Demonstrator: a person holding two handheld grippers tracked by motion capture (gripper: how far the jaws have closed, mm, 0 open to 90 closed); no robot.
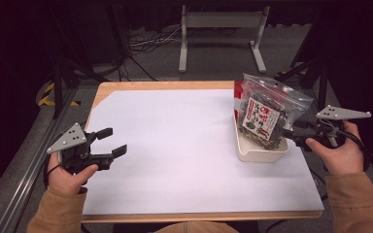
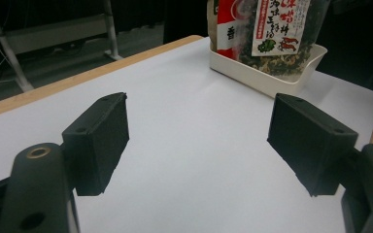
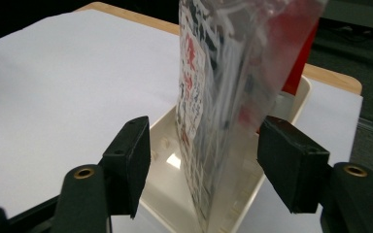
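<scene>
- Bag (image 1: pixel 267 114) stands in the tray (image 1: pixel 252 153), at the table's (image 1: pixel 175 145) 2 o'clock.
- Right gripper (image 3: pixel 201 165): jaws wide apart around the bag, not pressing.
- Left gripper (image 2: pixel 199 145): jaws wide open, empty.
- Left to do: probably just withdrawing.

White sheet (image 1: pixel 175 145) brightly lit from overhead, surroundings beyond it nearly black, soft shadows beneath the jaws, clear bag (image 3: pixel 233 97) above it blurred and glinting, overall grainy softness

Chinese characters on bag label (image 2: pixel 279 26)

Bag (image 3: pixel 233 73) top cut off, print blurred.
</scene>
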